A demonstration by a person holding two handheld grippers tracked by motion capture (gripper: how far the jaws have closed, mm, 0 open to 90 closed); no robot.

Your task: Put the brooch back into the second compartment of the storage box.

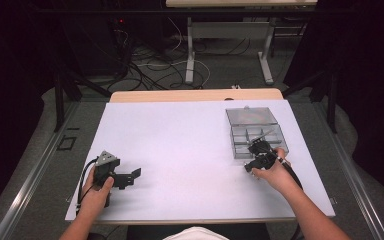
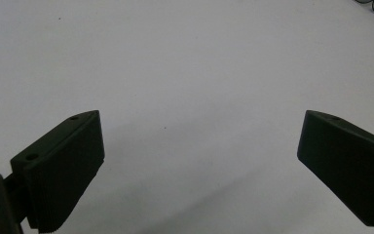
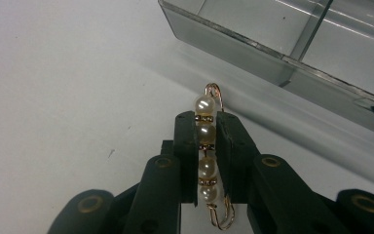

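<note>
A gold-wire hair clip set with a row of pearls point(image 3: 206, 146) stands clamped between the jaws of my right gripper point(image 3: 207, 119), which is shut on it just above the white table cover. That right gripper point(image 1: 258, 150) sits at the near edge of a clear plastic compartment box point(image 1: 255, 131); the box wall point(image 3: 253, 51) rises right behind the clip. My left gripper point(image 1: 136, 173) rests low at the front left of the table. In the left gripper view its jaws stand wide apart over bare white surface, so the left gripper point(image 2: 199, 161) is open with nothing between them.
The box has several empty-looking compartments and an open lid lying flat behind it point(image 1: 250, 116). A white sheet point(image 1: 180, 150) covers the table. Beyond the table's far edge are cables on the floor and the legs of another table point(image 1: 190, 55).
</note>
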